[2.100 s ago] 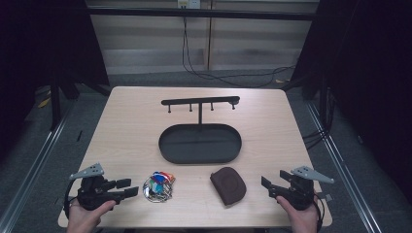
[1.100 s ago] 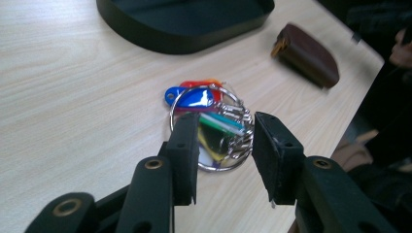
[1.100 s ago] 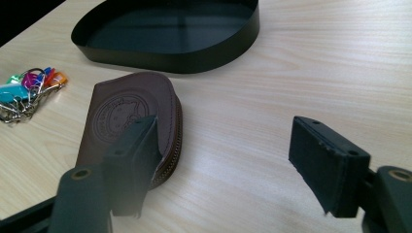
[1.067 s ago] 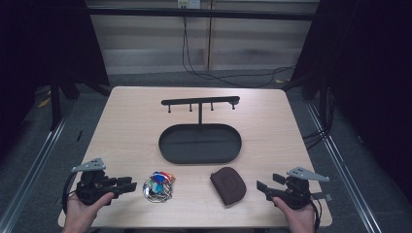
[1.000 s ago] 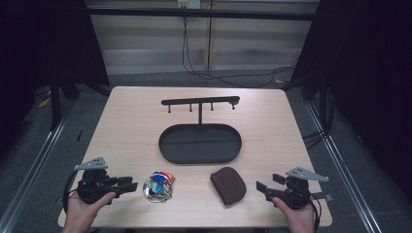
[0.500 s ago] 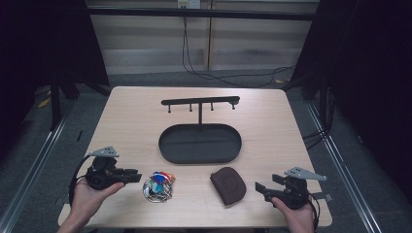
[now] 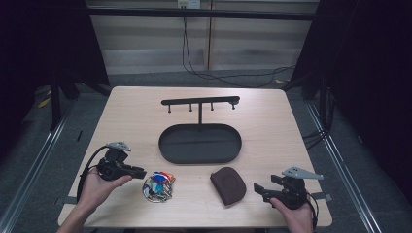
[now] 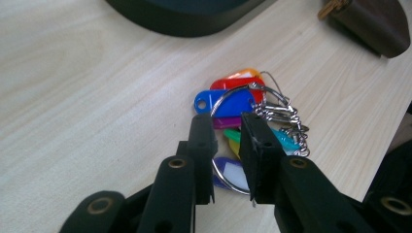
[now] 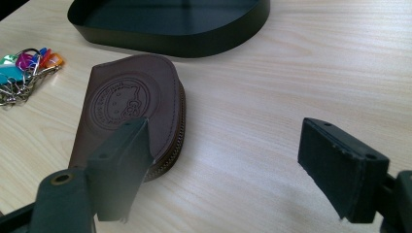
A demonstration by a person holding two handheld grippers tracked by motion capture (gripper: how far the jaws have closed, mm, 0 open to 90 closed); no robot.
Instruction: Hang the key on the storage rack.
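Note:
A bunch of keys with coloured tags (image 7: 156, 186) (image 8: 233, 102) lies near the table's front, left of centre. My left gripper (image 7: 141, 171) (image 8: 227, 121) hovers just over the bunch, its jaws a narrow gap apart with tags showing between them. I cannot tell whether it touches the ring. A brown embossed leather pouch (image 7: 228, 184) (image 9: 126, 107) lies right of the keys. My right gripper (image 7: 257, 188) (image 9: 223, 141) sits low at the front right, wide open. Its jaws point at the pouch, and the left jaw overlaps the pouch's near edge in its own view.
A black oval tray (image 7: 200, 143) (image 9: 170, 41) sits mid-table behind the keys and pouch. A black hook rack (image 7: 200, 101) on a post rises from its far side. The table's front edge lies close under both hands.
My left gripper has moved forward and right from the front left corner to the key bunch, and its jaws have narrowed. The right gripper has hardly shifted.

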